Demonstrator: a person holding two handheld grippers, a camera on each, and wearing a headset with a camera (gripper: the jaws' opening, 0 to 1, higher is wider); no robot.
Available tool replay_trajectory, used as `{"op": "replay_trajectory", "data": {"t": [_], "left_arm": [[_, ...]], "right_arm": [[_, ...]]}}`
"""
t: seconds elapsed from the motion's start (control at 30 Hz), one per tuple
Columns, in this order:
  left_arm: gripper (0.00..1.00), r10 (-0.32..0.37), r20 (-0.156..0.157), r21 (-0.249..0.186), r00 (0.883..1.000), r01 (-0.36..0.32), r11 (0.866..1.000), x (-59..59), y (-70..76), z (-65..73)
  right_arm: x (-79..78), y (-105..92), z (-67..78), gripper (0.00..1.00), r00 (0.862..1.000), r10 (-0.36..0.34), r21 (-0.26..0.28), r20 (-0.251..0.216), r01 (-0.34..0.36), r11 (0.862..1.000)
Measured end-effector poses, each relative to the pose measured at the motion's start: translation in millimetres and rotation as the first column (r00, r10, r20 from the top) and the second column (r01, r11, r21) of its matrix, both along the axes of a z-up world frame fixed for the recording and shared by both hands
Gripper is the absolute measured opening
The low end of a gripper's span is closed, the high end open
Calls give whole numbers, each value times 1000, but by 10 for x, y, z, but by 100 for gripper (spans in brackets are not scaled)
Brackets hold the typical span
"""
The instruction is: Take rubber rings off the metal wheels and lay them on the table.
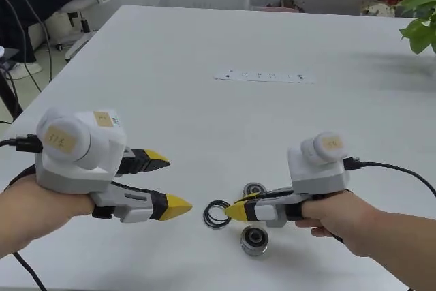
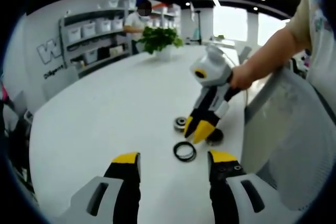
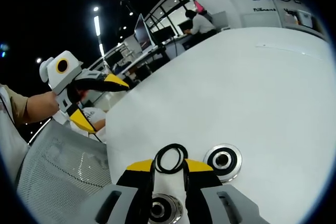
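Near the desk [image 1: 225, 127] edge closest to the person, black rubber rings [image 1: 216, 214] lie flat, overlapped. The right gripper [image 1: 233, 210] points at them, its jaws only a little apart and holding nothing, its tips just beside the rings. One metal wheel [image 1: 254, 189] stands behind this gripper and a second wheel [image 1: 254, 238] in front, toward the edge. The left gripper [image 1: 170, 183] is widely spread, apart from the rings.

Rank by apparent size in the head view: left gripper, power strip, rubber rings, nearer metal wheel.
1. left gripper.
2. power strip, though farther away.
3. rubber rings and nearer metal wheel: about alike.
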State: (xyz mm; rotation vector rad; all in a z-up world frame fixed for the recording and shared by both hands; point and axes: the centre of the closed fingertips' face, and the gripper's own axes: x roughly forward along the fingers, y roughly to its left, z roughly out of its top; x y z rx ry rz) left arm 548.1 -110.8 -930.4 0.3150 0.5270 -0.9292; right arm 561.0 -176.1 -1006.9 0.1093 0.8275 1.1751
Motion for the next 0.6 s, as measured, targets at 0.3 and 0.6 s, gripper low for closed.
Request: {"op": "replay_trajectory", "data": {"t": [0.3,0.6], "left_arm": [[53,3,0,-5,1000,-3,1000,-19,-8,36],[55,17,3,-26,1000,-17,1000,-29,-8,111]], "right_arm": [[-42,7,118,27,999,21,9,28,-21,1000],[-15,-111,317,36,996,8,23,87,-10,1000]]}}
